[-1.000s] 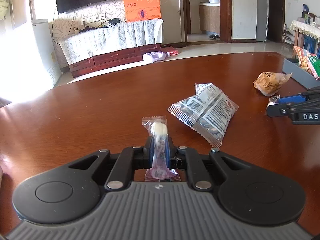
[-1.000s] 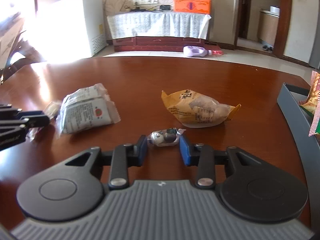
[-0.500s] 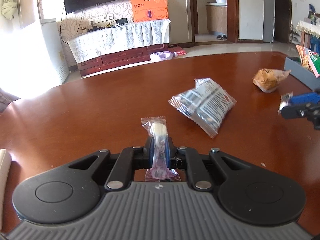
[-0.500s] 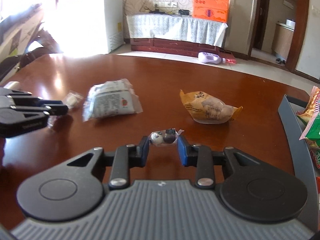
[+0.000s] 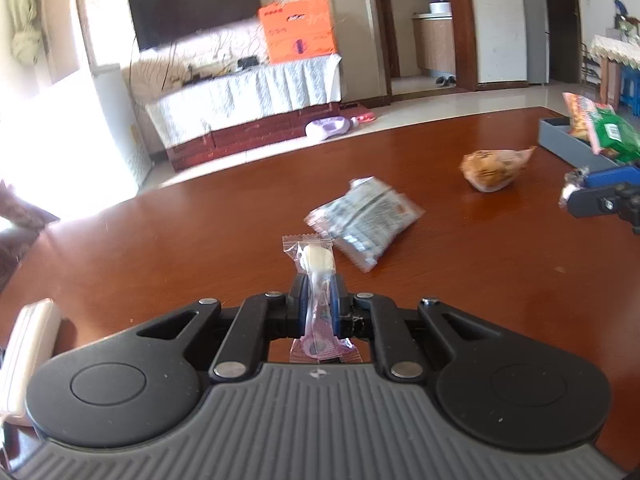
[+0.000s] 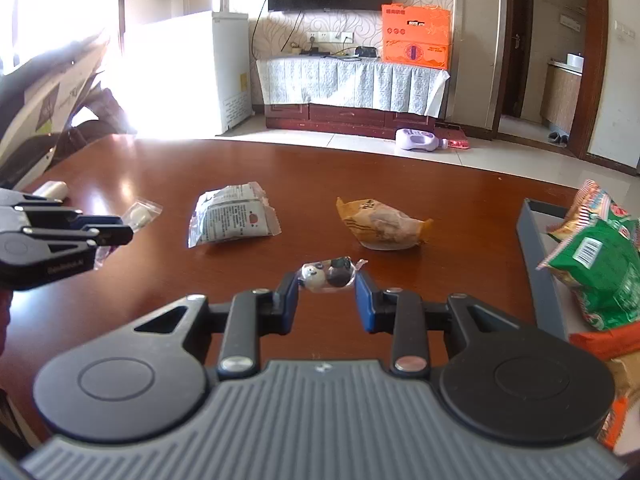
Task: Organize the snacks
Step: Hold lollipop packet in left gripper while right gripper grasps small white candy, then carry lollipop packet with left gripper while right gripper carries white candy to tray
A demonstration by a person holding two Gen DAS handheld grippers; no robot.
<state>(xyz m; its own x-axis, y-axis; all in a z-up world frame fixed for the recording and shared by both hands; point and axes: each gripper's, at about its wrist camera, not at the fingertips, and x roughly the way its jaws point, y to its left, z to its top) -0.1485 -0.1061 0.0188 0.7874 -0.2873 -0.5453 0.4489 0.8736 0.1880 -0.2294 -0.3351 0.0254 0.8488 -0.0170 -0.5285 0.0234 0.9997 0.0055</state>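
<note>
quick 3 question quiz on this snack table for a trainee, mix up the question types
1. True or false: the left gripper holds a clear-wrapped white candy.
2. What does the right gripper hold? A) a green bag B) a small black-and-white candy C) nothing
3. How many loose snack packets lie on the table between the grippers and its far edge?

Key: 1 true. 2 B. 3 two, the silver packet and the orange packet.
</note>
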